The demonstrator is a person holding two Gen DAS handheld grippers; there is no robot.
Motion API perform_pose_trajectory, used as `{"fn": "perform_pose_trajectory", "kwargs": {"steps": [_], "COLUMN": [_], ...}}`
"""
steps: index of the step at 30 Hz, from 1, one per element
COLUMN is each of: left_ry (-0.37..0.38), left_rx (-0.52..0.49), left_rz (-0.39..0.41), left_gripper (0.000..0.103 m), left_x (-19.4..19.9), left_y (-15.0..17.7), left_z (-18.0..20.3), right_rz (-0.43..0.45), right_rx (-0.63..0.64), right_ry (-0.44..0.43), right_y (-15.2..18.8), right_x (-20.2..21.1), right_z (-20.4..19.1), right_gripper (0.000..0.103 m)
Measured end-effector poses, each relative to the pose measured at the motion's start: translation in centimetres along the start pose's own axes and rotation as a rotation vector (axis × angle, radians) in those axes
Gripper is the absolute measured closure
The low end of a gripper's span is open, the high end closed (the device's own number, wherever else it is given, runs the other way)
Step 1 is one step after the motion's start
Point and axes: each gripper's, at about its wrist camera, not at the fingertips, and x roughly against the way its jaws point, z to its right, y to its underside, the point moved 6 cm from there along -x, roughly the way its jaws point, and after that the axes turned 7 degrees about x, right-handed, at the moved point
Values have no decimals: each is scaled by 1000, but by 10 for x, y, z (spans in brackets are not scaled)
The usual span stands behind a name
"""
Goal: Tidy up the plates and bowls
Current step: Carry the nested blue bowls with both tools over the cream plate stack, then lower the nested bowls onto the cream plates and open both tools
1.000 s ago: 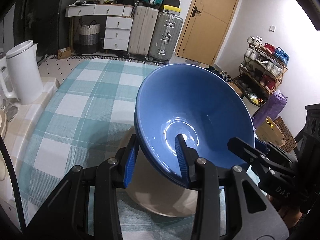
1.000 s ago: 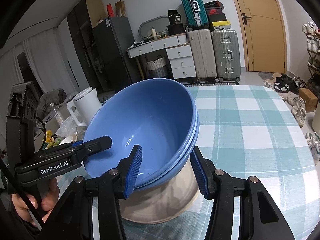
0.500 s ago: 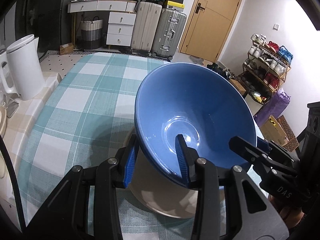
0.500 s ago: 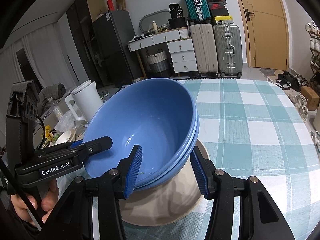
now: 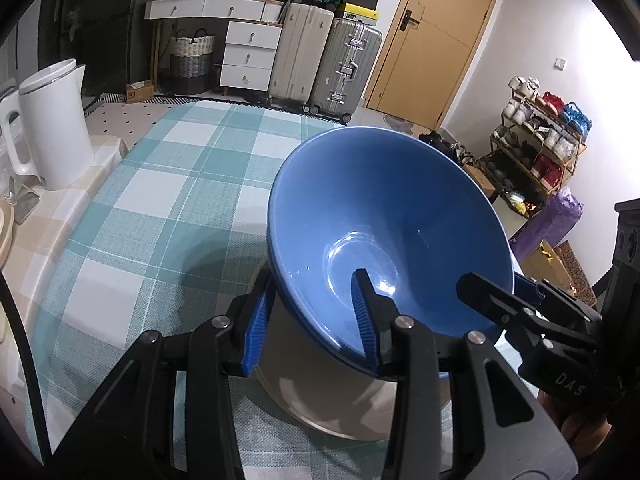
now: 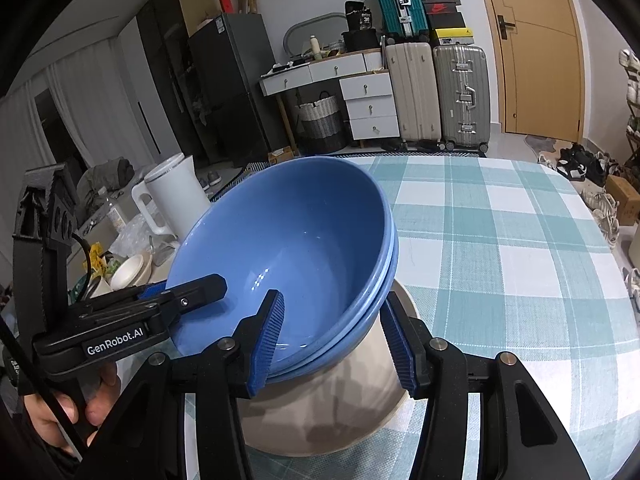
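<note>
Two nested blue bowls (image 5: 384, 216) (image 6: 288, 240) are held above a cream plate (image 5: 320, 396) (image 6: 340, 408) on the checked tablecloth. My left gripper (image 5: 310, 320) straddles the near rim of the bowls, one pad inside and one outside. It also shows in the right wrist view (image 6: 176, 296). My right gripper (image 6: 334, 340) straddles the rim on the other side, one pad inside, one outside. It also shows in the left wrist view (image 5: 508, 296). Both grip the stack, which tilts a little.
A white kettle (image 5: 52, 120) (image 6: 172, 196) stands on a side counter to the left, with cream dishes (image 6: 128, 272) and clutter near it. The teal checked table (image 5: 168, 184) (image 6: 500, 248) stretches ahead. Suitcases, drawers and a door lie beyond.
Both grippers and the blue bowls have drifted slightly back toward the near edge of the table, staying over the cream plate. Grips are unchanged.
</note>
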Motion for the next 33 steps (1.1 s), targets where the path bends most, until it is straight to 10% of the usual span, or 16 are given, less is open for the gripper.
{"fn": "perform_pose_trajectory", "kwargs": {"steps": [9, 22, 33], "left_ry": [6, -45, -22], "left_rx": [-26, -86, -76], "left_rz": [29, 139, 244], "left_gripper": [37, 0, 1], "left_x": [6, 37, 75], "left_y": [-2, -7, -1], "left_z": [-5, -12, -6], "right_rz": [-11, 35, 101], "right_rx": [19, 71, 97], "right_ry": [32, 62, 84], "right_y": [-1, -2, 2], "right_x": [0, 18, 46], "right_z": [-1, 5, 20], "right_gripper": [48, 6, 1]}}
